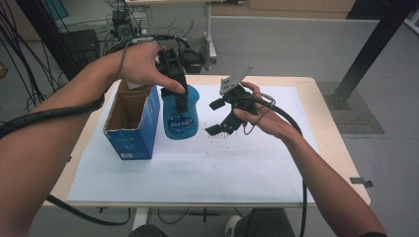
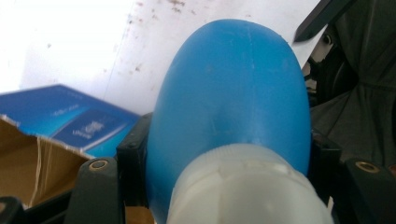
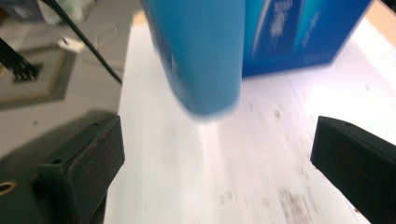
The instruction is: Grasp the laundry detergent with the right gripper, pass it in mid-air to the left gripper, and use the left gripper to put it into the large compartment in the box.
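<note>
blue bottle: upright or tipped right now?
Upright. In the high view the blue bottle stands on the white sheet beside the open blue box, with the left gripper clamped near its top.

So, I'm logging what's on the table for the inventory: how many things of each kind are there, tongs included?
Bottle: 1
Box: 1
Tongs: 2, left tongs and right tongs
Total: 4
</note>
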`<move>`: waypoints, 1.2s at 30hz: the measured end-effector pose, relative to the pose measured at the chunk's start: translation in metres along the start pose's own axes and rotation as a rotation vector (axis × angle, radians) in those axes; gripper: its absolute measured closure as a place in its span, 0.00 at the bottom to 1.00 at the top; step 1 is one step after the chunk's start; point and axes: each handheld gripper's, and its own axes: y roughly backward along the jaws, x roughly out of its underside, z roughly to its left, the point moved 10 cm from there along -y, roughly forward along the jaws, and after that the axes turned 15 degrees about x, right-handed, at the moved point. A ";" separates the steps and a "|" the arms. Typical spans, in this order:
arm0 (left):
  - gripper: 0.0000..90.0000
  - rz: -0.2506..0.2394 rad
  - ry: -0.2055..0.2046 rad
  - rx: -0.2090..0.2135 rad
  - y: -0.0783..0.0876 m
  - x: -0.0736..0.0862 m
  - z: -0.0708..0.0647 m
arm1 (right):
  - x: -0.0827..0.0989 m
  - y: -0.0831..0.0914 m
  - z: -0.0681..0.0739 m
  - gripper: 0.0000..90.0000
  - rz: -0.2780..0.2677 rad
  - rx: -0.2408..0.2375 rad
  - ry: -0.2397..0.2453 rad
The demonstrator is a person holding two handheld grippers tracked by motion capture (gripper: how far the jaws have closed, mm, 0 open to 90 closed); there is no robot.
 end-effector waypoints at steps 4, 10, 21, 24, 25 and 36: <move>0.40 -0.021 0.068 0.007 0.009 0.006 0.003 | 0.020 0.017 -0.017 0.05 0.062 0.067 -0.012; 0.40 -0.053 0.197 -0.021 0.025 0.018 0.013 | 0.052 0.042 -0.039 0.06 0.202 0.166 -0.028; 0.40 -0.227 0.552 -0.053 0.079 0.045 0.038 | 0.090 0.089 -0.072 0.06 0.325 0.273 -0.110; 0.40 -0.269 0.645 -0.046 0.092 0.054 0.045 | 0.095 0.101 -0.080 0.05 0.335 0.314 -0.123; 0.40 -0.280 0.678 -0.052 0.096 0.058 0.047 | 0.096 0.105 -0.082 0.05 0.336 0.324 -0.128; 0.41 -0.383 0.878 -0.082 0.129 0.082 0.068 | 0.104 0.131 -0.093 0.05 0.348 0.379 -0.144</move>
